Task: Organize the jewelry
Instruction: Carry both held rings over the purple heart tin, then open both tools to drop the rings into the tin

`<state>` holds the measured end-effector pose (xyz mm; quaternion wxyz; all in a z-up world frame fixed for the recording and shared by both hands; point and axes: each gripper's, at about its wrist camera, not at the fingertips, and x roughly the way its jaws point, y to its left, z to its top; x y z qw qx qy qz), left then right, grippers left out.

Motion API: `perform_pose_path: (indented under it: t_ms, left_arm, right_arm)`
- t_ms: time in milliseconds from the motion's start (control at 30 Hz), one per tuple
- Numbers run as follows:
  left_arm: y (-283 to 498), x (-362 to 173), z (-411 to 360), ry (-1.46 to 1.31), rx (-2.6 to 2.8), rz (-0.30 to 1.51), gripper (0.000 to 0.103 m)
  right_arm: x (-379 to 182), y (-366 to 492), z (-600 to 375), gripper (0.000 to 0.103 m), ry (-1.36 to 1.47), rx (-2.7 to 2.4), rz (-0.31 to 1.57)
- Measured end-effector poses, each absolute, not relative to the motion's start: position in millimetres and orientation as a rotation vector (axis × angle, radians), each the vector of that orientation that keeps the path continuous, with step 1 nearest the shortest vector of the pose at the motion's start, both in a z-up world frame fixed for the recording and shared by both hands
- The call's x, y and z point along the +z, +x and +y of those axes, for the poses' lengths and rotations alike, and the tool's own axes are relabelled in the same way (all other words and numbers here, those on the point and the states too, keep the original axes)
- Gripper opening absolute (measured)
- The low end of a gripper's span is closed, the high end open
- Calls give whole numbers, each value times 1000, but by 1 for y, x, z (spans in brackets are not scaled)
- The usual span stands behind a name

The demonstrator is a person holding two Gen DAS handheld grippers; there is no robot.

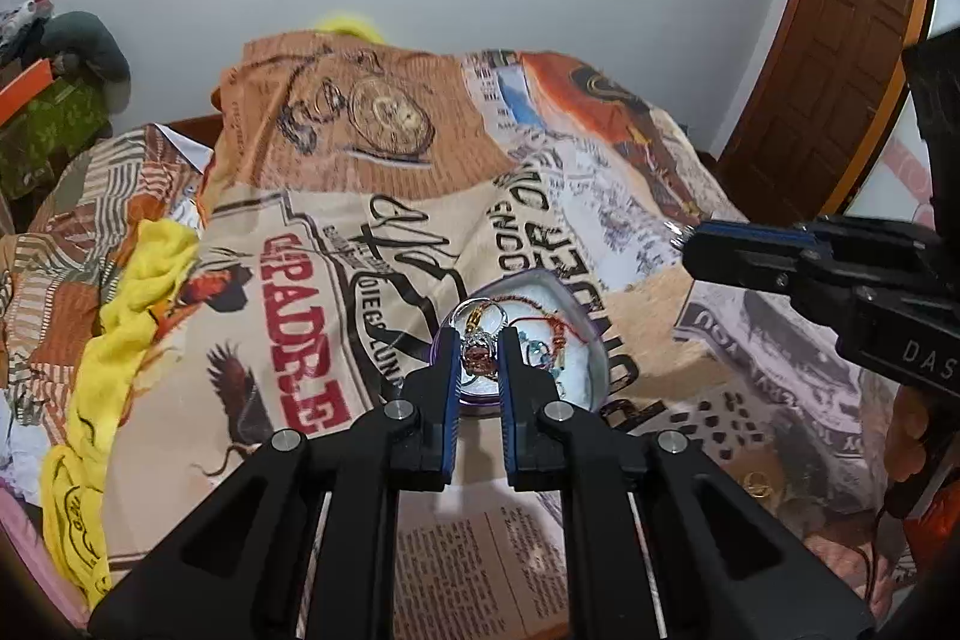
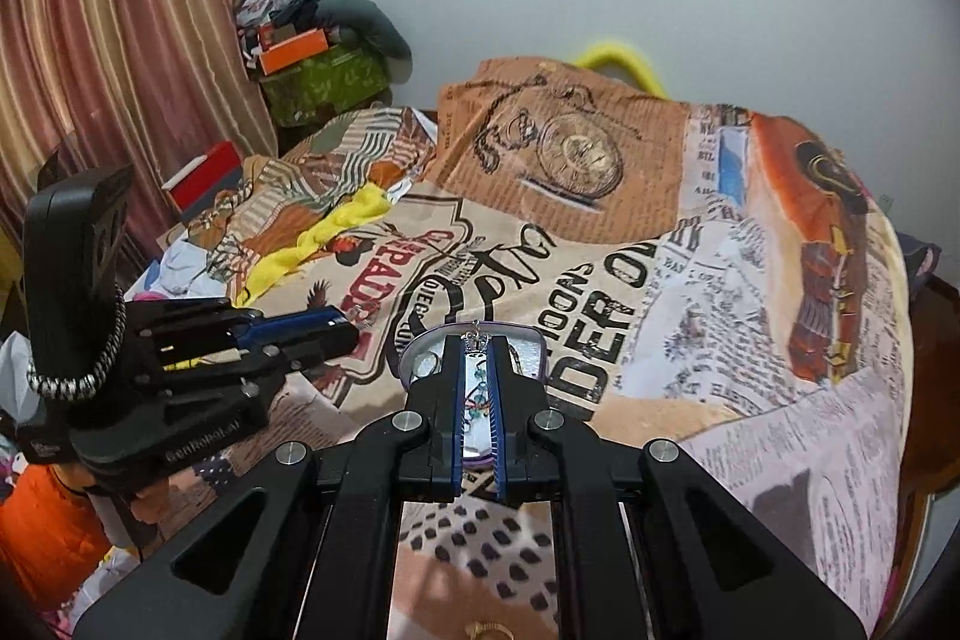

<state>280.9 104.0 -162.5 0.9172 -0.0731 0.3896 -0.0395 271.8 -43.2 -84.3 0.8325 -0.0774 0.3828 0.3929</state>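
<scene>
A: Left wrist view. Your left gripper (image 1: 480,340) hangs over the clear dish (image 1: 591,334) on the printed bedspread (image 1: 360,196); its jaws stand nearly closed, and whether they pinch the ring (image 1: 478,353) seen in the slot I cannot tell. The red thread bracelet (image 1: 555,325) lies in the dish, just right of the gripper.

B: Right wrist view?

A: Your right gripper (image 2: 478,340) is closed tight, above the same dish (image 2: 534,358) — a fine silver chain (image 2: 477,327) shows at its tips; held or merely behind, unclear. A gold ring (image 2: 487,630) lies on the bedspread, near side of the dish.

B: Handling?

A: Pieces look light, small, slippery; chain and thread limp, prone to tangle. Take rings across the band — chains near one end.
</scene>
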Motion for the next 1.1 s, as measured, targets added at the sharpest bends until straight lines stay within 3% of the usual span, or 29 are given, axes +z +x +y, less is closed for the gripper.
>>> perform_pose_path:
  t_ms: [633, 1100]
  left_arm:
    - [319, -203, 102, -142, -136, 894, 10]
    - [310, -188, 100, -114, -117, 876, 12]
  right_arm:
    - [-137, 316, -5, 6, -216, 823, 970]
    - [-147, 318, -2, 8, -222, 819, 1064]
